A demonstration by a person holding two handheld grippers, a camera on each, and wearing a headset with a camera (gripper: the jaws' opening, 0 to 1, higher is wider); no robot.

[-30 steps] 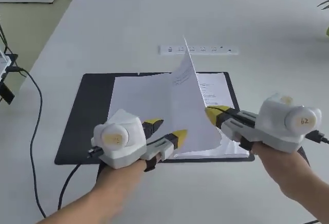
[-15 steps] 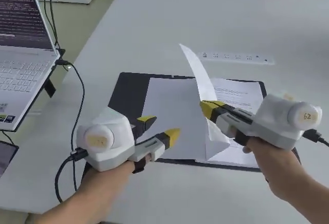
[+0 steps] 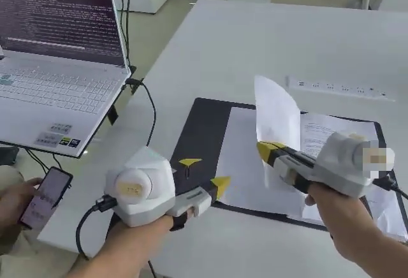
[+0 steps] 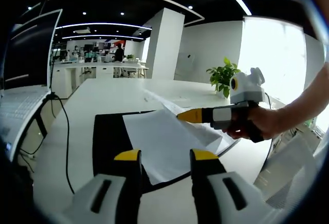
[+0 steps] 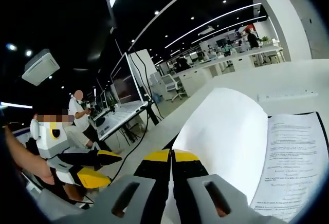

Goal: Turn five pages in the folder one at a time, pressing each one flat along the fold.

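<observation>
An open black folder (image 3: 201,128) lies on the white table with white pages in it. My right gripper (image 3: 266,151) is shut on the lower edge of one page (image 3: 275,112), which it holds raised and curling above the folder's middle. From the right gripper view that page (image 5: 226,136) rises right in front of the closed jaws, and a printed page (image 5: 294,157) lies flat to its right. My left gripper (image 3: 205,172) hovers open over the folder's near left corner, holding nothing. In the left gripper view, flat sheets (image 4: 162,144) lie beyond my left gripper (image 4: 166,157).
An open laptop (image 3: 57,55) stands at the left, with a black cable (image 3: 150,109) running past the folder. A white power strip (image 3: 335,88) lies behind the folder. At the lower left a hand holds a phone (image 3: 43,189). People stand in the office background.
The head camera has swung left, bringing the laptop into view. My right gripper has carried the raised page leftward over the folder. The left gripper has drifted toward the folder's left edge, still open.
</observation>
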